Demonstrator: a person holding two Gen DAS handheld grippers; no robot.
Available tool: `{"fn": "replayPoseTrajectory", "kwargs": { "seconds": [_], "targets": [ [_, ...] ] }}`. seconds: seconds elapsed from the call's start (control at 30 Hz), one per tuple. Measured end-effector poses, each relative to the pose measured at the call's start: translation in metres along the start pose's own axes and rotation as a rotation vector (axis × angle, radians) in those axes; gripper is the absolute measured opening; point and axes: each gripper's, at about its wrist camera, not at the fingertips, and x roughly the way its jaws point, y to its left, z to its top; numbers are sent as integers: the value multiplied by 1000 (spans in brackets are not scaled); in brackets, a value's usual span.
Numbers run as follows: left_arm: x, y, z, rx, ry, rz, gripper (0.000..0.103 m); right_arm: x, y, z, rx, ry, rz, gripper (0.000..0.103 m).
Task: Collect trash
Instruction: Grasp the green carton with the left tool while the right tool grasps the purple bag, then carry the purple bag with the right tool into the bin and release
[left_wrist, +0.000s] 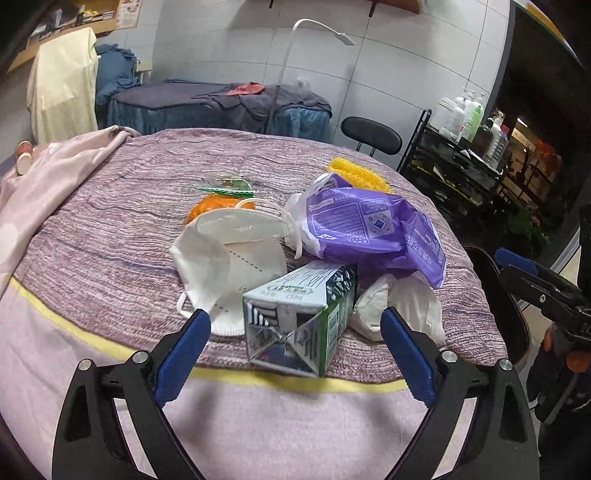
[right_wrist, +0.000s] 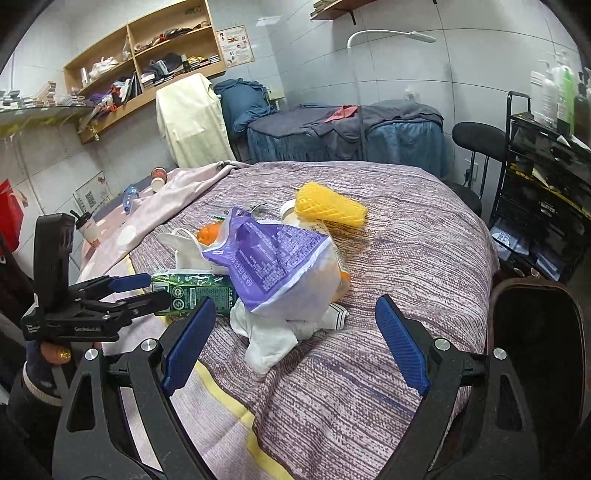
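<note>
A pile of trash lies on the purple bedspread (left_wrist: 110, 236). A green-and-white drink carton (left_wrist: 299, 317) lies nearest, its folded end between the tips of my left gripper (left_wrist: 295, 315), which is open; the pads stand clear of it. Behind it are a white face mask (left_wrist: 229, 258), a purple plastic bag (left_wrist: 369, 229), crumpled white tissue (left_wrist: 399, 306), an orange wrapper (left_wrist: 218, 206) and a yellow foam net (left_wrist: 358, 173). My right gripper (right_wrist: 295, 302) is open and empty, just short of the tissue (right_wrist: 273, 336) and purple bag (right_wrist: 273, 258). In the right wrist view the left gripper (right_wrist: 155, 288) straddles the carton (right_wrist: 195, 291).
A bottle (right_wrist: 341, 266) lies partly under the bag. A pink blanket (left_wrist: 48, 177) and paper cups (right_wrist: 159, 177) are at the far left. A dark rounded container (right_wrist: 535, 332) stands by the bed's right edge, with a black cart (right_wrist: 546, 192) and stool (right_wrist: 476, 140) behind.
</note>
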Motion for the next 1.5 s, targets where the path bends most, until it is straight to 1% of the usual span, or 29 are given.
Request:
{"fn": "replayPoseTrajectory", "kwargs": {
  "seconds": [0.03,0.1,0.13,0.17,0.2,0.27,0.4,0.47,0.57,0.7,0.8,0.87,0.9,0.97,1.0,1.1,1.17,1.3,1.5],
  "targets": [
    [5,-1,1,5,11,-4,88,2,1,1,-1,1,0,87],
    [13,-1,3,5,34,-12,79,3,1,3,-4,3,2,87],
    [16,-1,3,7,44,-18,70,4,1,3,-7,5,3,87],
    [19,-1,3,11,51,-23,63,5,2,4,-10,6,3,87],
    [21,-3,2,15,56,-21,61,7,3,4,-14,11,4,87],
    [22,-6,2,20,54,-20,59,12,4,6,-24,23,4,87],
    [16,-9,0,32,25,-20,55,22,11,11,-59,37,-6,87],
    [10,-12,-1,34,11,-22,51,28,17,15,-92,43,-18,87],
    [-3,-16,-2,43,-24,-9,50,40,29,22,-146,56,-23,87],
    [-17,-19,-2,35,-61,1,50,65,48,30,-248,92,-66,87],
    [-21,-17,-3,12,-72,1,50,87,55,34,-318,120,-135,87],
    [-22,-16,-5,1,-78,6,50,100,55,34,-345,144,-155,61],
    [-23,-15,-5,-5,-80,9,50,103,53,35,-346,153,-157,46],
    [-25,-15,-7,-10,-85,12,50,101,49,36,-320,140,-128,36],
    [-27,-15,-7,-13,-90,15,50,97,47,36,-307,129,-113,28],
    [-32,-17,-8,-14,-105,23,50,78,40,38,-260,77,-85,25],
    [-37,-19,-8,-20,-117,16,50,62,33,41,-216,44,-50,25],
    [-48,-23,-7,-27,-148,8,50,32,28,45,-165,-10,-18,24],
    [-69,-35,-5,-20,-197,-6,50,-10,12,41,-106,-86,-11,24]
  ]
}}
